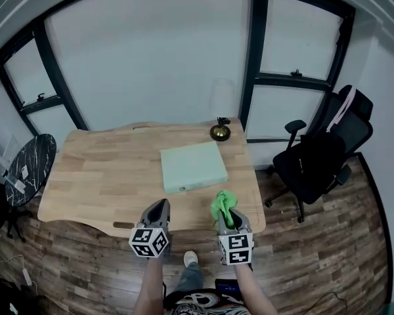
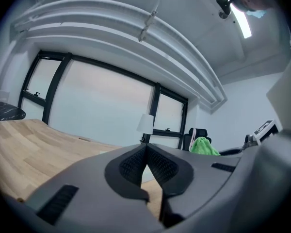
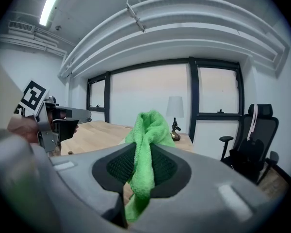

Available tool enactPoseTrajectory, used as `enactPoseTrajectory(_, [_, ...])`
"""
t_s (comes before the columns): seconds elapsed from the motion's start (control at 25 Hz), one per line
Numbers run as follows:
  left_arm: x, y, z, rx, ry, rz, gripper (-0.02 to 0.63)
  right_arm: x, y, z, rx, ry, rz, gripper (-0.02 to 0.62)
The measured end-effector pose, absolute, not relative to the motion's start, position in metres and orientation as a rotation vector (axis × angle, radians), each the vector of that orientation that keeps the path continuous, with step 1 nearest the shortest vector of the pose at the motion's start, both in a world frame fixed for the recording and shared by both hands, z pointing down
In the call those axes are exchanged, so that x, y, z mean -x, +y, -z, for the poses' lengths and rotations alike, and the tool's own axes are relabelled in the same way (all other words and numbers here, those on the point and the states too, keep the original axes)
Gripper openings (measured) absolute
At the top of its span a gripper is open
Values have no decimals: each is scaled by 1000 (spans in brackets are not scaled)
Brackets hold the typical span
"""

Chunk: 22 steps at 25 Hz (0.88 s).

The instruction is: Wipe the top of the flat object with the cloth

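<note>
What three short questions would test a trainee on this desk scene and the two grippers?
1. True or false: the left gripper is shut on the green cloth.
2. Where does the pale green flat object lie? A. on the wooden table; B. on the black chair; C. on the floor.
3. Fill in: the right gripper is shut on the ____.

Key: 1. False, its jaws are together with nothing between them. 2. A. 3. green cloth.
</note>
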<state>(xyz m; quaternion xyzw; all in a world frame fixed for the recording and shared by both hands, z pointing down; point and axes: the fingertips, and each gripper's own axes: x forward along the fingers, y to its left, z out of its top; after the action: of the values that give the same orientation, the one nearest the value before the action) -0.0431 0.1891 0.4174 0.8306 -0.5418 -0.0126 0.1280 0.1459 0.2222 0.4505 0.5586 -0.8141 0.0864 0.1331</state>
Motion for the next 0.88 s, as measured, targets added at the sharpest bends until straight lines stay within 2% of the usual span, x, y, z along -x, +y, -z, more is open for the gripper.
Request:
enactPoseTrajectory(0.52, [58,13,-449,-2446,-1440,-27,6,-131,51,-464,-1660,-2263,-302,77])
enactPoseTrajectory(0.88, [69,-52,-491,-2353,-1395,-108,6,-154,0,-483,-1726,-2152,-375,77])
